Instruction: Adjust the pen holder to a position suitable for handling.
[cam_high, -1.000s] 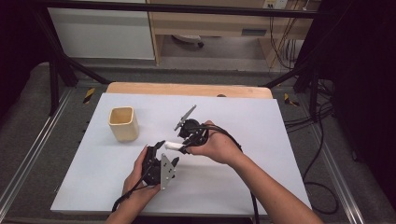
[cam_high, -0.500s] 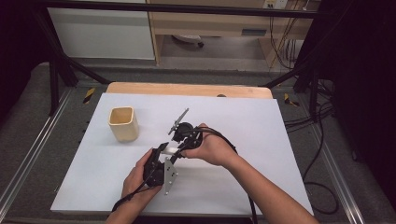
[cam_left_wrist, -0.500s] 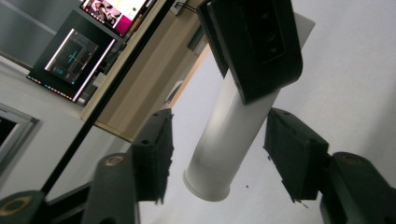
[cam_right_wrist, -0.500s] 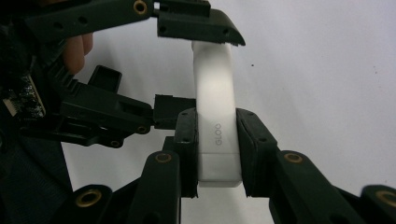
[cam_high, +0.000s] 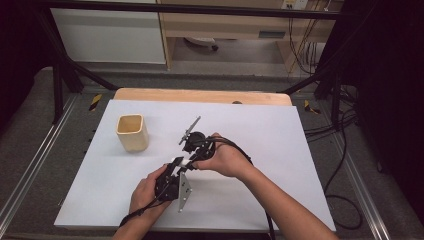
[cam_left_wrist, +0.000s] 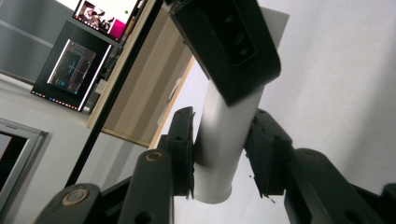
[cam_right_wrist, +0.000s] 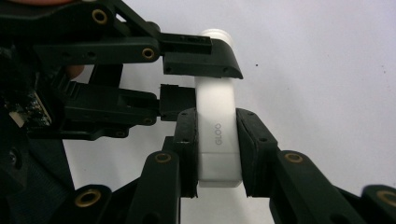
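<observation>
So both grippers are clamped on the same white plastic glue stick (cam_right_wrist: 218, 135), held just above the white table sheet (cam_high: 280, 140). The right gripper (cam_right_wrist: 215, 154) pinches the body, and the left gripper (cam_left_wrist: 219, 154) has just been closing onto the other end, probably so the cap can be pulled off. It's smooth, tube-shaped, and printed "GLOO".

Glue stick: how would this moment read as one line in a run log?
left tongs: closing on glue stick | right tongs: shut on glue stick | lifted over table | cup: apart
</observation>
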